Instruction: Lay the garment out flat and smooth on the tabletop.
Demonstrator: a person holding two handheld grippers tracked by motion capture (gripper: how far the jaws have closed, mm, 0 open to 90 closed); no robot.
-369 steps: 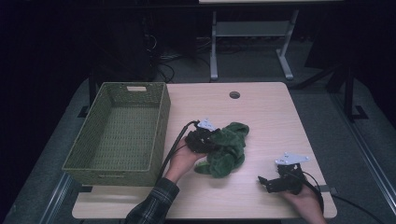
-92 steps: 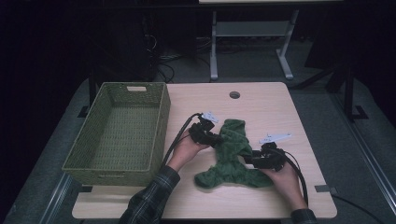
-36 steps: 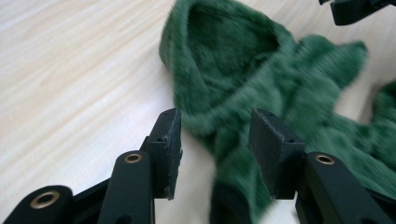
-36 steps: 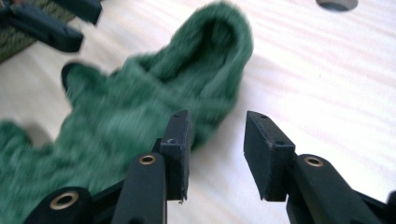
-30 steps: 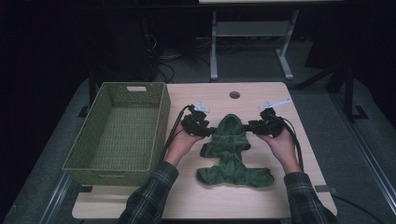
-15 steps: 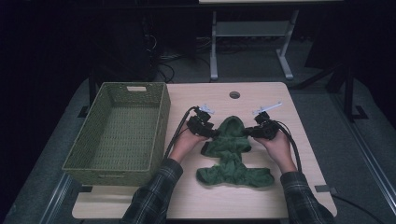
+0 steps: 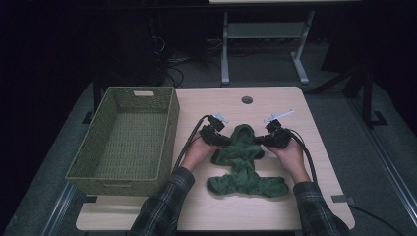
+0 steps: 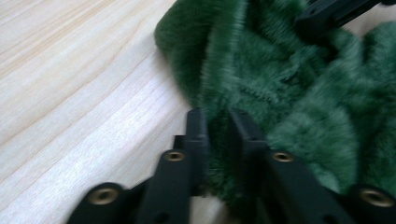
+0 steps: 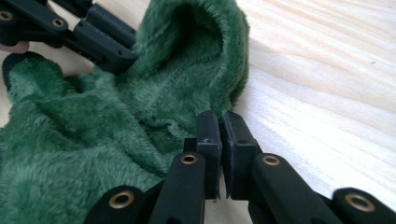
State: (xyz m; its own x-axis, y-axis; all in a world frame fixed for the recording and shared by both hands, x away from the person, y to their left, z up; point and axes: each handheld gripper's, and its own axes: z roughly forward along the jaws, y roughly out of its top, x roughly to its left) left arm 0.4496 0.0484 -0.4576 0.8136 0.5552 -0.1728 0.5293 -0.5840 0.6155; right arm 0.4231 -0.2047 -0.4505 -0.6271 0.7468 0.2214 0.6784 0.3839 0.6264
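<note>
A green fleecy garment (image 7: 243,169) lies spread on the wooden table (image 7: 216,103), its hood toward the far side. My left gripper (image 7: 225,142) sits at the hood's left side. In the left gripper view its jaws (image 8: 218,114) have just been closing and pinch a fold of the garment (image 8: 289,84). My right gripper (image 7: 257,142) is at the hood's right side. In the right gripper view its jaws (image 9: 220,116) stand almost together, nipping the rim of the garment (image 9: 93,140). Each view also shows the other gripper farther off.
A green woven basket (image 7: 169,128) stands on the left part of the table, close beside the left hand. A round cable hole (image 7: 247,100) lies beyond the hood. Black cables trail from both grippers toward the person. Dark floor and a metal frame lie past the far edge.
Both grippers have come down and inward onto the hood, and their jaws have closed on the fabric. The hood now stands bunched between them.
</note>
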